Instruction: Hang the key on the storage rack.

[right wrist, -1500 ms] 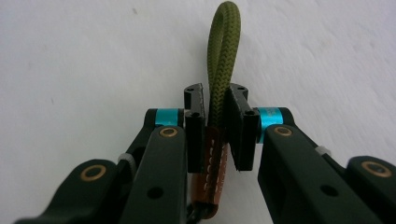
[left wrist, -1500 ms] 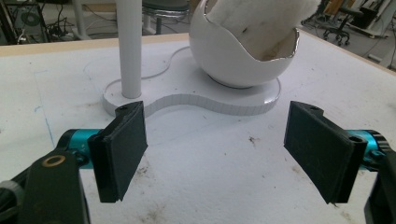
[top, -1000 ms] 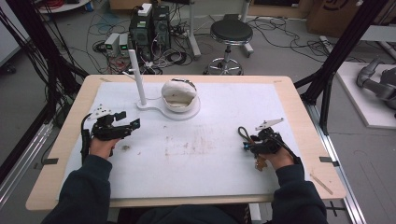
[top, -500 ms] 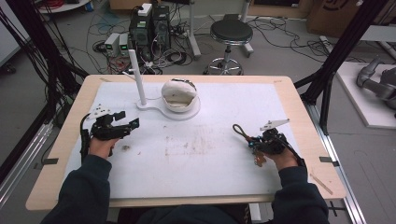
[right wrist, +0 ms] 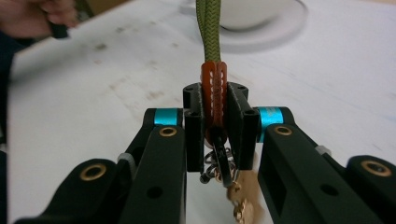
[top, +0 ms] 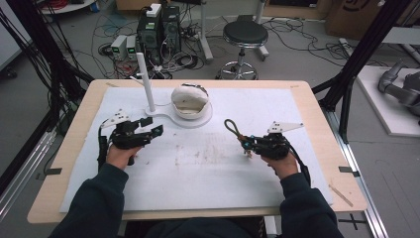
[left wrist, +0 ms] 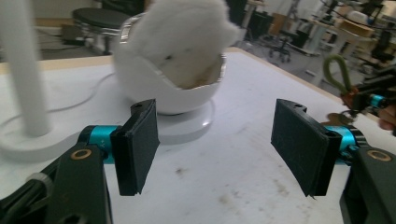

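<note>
- Keyring [right wrist: 214,84]: one, with one green cord loop, pinched in the right claw [right wrist: 215,116] above the worktop [top: 297,114].
- Left claw [left wrist: 215,149]: spread, has just been closing, nothing between.
- One white bowl [top: 189,101] beyond, beside one white post [top: 145,82].

Both forearms reach in from the near edge. The left gripper [top: 148,133] hovers with fingers [left wrist: 135,147] apart, having just been closing a little with nothing between them. The right gripper [top: 246,143] points leftward, its fingers [right wrist: 194,128] clamped tight on the keyring strap [right wrist: 214,88].
</note>
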Motion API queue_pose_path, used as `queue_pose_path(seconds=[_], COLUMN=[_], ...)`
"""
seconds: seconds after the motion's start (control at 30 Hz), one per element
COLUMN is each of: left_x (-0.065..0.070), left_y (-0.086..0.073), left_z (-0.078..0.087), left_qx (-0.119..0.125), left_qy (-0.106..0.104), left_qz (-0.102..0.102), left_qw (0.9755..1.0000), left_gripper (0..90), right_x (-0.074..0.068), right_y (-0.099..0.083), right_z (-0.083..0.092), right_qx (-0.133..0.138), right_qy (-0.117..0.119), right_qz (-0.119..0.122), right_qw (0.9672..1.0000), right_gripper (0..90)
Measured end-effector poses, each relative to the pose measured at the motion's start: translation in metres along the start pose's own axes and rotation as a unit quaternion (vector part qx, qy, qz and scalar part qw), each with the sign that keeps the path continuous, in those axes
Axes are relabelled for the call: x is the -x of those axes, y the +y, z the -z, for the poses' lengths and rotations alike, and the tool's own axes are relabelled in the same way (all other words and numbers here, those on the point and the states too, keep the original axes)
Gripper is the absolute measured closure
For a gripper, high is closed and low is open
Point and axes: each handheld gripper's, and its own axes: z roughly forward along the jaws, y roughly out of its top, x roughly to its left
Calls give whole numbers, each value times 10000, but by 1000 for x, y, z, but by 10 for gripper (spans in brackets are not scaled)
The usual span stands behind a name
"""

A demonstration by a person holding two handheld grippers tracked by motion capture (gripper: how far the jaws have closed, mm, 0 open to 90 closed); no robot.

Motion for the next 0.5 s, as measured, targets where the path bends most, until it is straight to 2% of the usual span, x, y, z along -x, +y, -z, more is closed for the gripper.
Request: queue_pose_path(seconds=[0.03,0.07,0.1,0.2,0.23,0.37,0.5], left_x=[4,7,12,24,29,43,53], left_y=[1,2,3,8,9,11,7], left_z=[-5,-8,-14,-26,-30,-47,-67], left_qx=[8,22,50,84,54,-21,-219], left_qy=[-126,-229,-390,-831,-921,-1189,-1297], left_qz=[-8,-14,-13,-136,-150,-186,-163], left_qw=[9999,9997,9992,9964,9956,9927,9912], left_gripper=[352,352,378,400,420,455,476], right_x=[-6,-6,-12,-17,-21,-25,-28], right_y=[4,4,8,11,13,16,17], right_z=[-7,-7,-15,-21,-26,-33,-36], right_qx=[72,72,81,63,49,116,148], right_qy=[138,138,259,321,395,504,570], right_qz=[48,48,108,188,217,235,279], right_qw=[9999,9999,9996,9993,9990,9984,9979], right_gripper=[790,790,790,790,790,790,790])
